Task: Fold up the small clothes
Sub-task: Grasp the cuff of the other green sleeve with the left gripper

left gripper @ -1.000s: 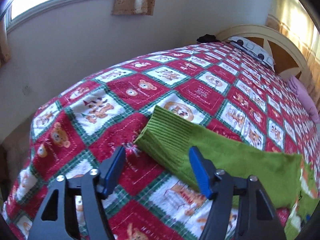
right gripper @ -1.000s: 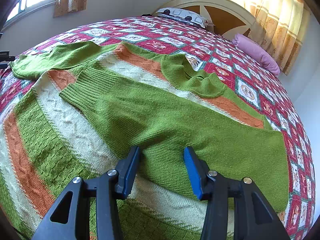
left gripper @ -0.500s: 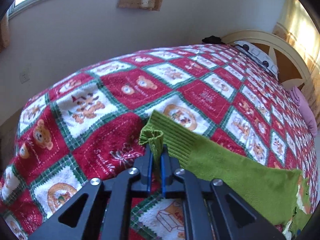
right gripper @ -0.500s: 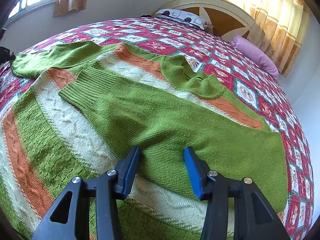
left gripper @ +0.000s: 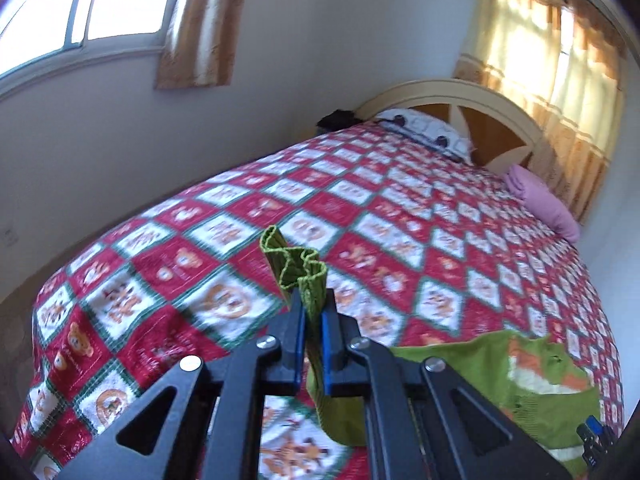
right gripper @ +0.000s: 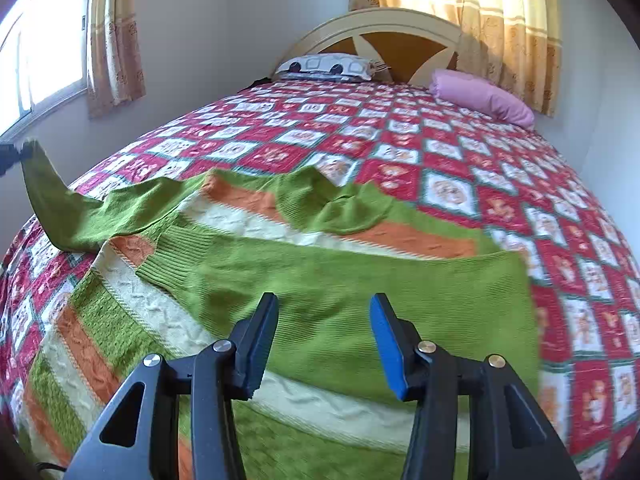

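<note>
Left gripper clamps the ribbed sleeve cuff, lifted off the quilt. Sleeve trails back to its right toward the sweater body. Right gripper jaws apart, empty, over the already folded sleeve directly ahead.

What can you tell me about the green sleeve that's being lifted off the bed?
The green knitted sleeve belongs to a green, orange and cream striped sweater lying flat on the red patchwork bedspread. Its ribbed cuff is bunched and pinched upright in the shut left gripper, raised clear of the bed. From there the sleeve slopes down to the shoulder, which rests on the bedspread. The other sleeve lies folded across the body. The open right gripper is above it.
</note>
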Demonstrator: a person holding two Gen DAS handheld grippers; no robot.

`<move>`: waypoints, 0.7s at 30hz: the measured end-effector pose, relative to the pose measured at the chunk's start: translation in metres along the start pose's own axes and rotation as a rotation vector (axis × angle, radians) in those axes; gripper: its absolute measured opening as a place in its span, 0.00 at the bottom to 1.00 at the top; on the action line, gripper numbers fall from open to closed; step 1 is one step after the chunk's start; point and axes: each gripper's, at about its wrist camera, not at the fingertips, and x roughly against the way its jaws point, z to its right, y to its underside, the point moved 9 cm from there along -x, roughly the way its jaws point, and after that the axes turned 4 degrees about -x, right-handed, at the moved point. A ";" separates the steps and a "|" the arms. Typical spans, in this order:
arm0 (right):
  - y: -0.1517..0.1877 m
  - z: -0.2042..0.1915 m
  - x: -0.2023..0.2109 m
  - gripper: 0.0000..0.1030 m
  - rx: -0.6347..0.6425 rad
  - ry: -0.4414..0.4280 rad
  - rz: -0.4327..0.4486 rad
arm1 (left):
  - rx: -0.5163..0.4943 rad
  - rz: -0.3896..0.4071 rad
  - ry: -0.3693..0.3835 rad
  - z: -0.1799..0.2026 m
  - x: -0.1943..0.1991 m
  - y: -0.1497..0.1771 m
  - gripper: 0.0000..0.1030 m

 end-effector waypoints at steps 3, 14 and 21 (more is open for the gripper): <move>-0.002 0.010 0.021 0.47 -0.011 0.004 0.038 | -0.034 0.030 0.064 0.037 0.017 -0.016 0.07; 0.027 0.007 0.068 0.49 0.000 -0.046 0.091 | -0.112 0.055 0.274 0.167 0.047 -0.028 0.07; 0.046 0.012 0.071 0.49 -0.011 -0.057 0.064 | -0.153 0.057 0.391 0.243 0.060 -0.016 0.07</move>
